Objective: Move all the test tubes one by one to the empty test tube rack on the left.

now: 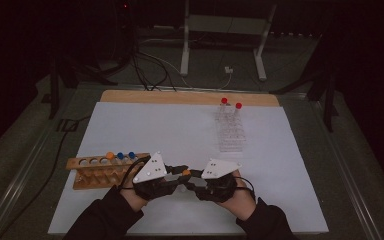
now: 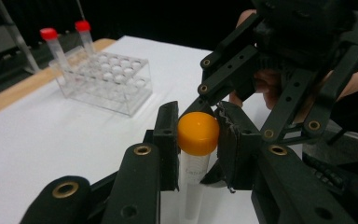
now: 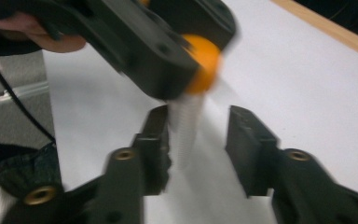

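Observation:
My left gripper (image 2: 199, 142) is shut on the orange cap of a white tube (image 2: 193, 186), which hangs upright below its jaws. In the right gripper view, my right gripper (image 3: 196, 140) stands open with the tube's blurred white body (image 3: 185, 128) between its jaws, closer to the jaw on the left. The orange cap (image 3: 206, 63) sits above, clamped in the left gripper (image 3: 135, 42). In the high view both grippers meet tip to tip near the table's front middle, with the orange cap (image 1: 186, 172) between them.
A wooden rack (image 1: 87, 175) with one orange-capped and two blue-capped tubes (image 1: 121, 156) stands at the front left. A clear plastic rack (image 1: 231, 132) holding two red-capped tubes (image 1: 231, 103) stands at the back right. The white mat (image 1: 170, 125) covers the table.

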A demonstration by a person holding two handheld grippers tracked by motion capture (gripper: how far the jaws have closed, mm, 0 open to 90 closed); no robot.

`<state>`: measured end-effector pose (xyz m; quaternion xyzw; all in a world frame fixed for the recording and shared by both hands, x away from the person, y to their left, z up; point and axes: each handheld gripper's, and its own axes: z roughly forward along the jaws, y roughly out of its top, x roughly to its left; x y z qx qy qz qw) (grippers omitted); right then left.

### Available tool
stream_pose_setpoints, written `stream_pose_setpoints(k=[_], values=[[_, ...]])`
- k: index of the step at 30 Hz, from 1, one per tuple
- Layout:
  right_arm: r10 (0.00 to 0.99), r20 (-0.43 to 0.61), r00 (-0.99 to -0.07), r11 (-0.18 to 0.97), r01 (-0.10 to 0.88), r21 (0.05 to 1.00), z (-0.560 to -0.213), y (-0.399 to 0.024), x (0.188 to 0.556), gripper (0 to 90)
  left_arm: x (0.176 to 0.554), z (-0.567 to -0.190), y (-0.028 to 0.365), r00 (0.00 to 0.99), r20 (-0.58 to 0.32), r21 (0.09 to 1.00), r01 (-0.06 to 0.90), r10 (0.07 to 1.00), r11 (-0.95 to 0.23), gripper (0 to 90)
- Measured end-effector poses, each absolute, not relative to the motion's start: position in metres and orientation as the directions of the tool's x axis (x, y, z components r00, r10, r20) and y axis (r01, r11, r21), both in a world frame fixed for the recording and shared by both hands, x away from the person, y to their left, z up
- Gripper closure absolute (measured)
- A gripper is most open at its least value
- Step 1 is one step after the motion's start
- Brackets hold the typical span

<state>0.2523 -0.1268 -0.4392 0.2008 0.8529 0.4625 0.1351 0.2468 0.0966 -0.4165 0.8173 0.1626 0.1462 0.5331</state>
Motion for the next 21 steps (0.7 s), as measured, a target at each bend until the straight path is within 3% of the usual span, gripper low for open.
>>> stream_pose_setpoints(k=[5, 9, 14, 21], values=[[0.507, -0.027, -0.862, 0.44, 0.232, 0.868, -0.435, -0.135, 0.256, 38.8, 0.248, -0.406, 0.109, 0.893, 0.068, 0.928, 0.107, 0.445, -0.356, 71.8], [0.548, -0.019, -0.836, 0.408, 0.247, 0.879, -0.433, -0.139, 0.258, 17.1, 0.248, -0.398, 0.119, 0.878, 0.084, 0.932, 0.098, 0.471, -0.349, 71.8], [0.565, -0.007, -0.825, 0.397, 0.265, 0.879, -0.434, -0.14, 0.26, 0.2, 0.251, -0.391, 0.133, 0.854, 0.097, 0.933, 0.101, 0.511, -0.346, 71.8], [0.562, 0.009, -0.827, 0.368, 0.26, 0.893, -0.431, -0.146, 0.26, 0.0, 0.252, -0.381, 0.16, 0.808, 0.102, 0.941, 0.112, 0.581, -0.32, 71.8]])
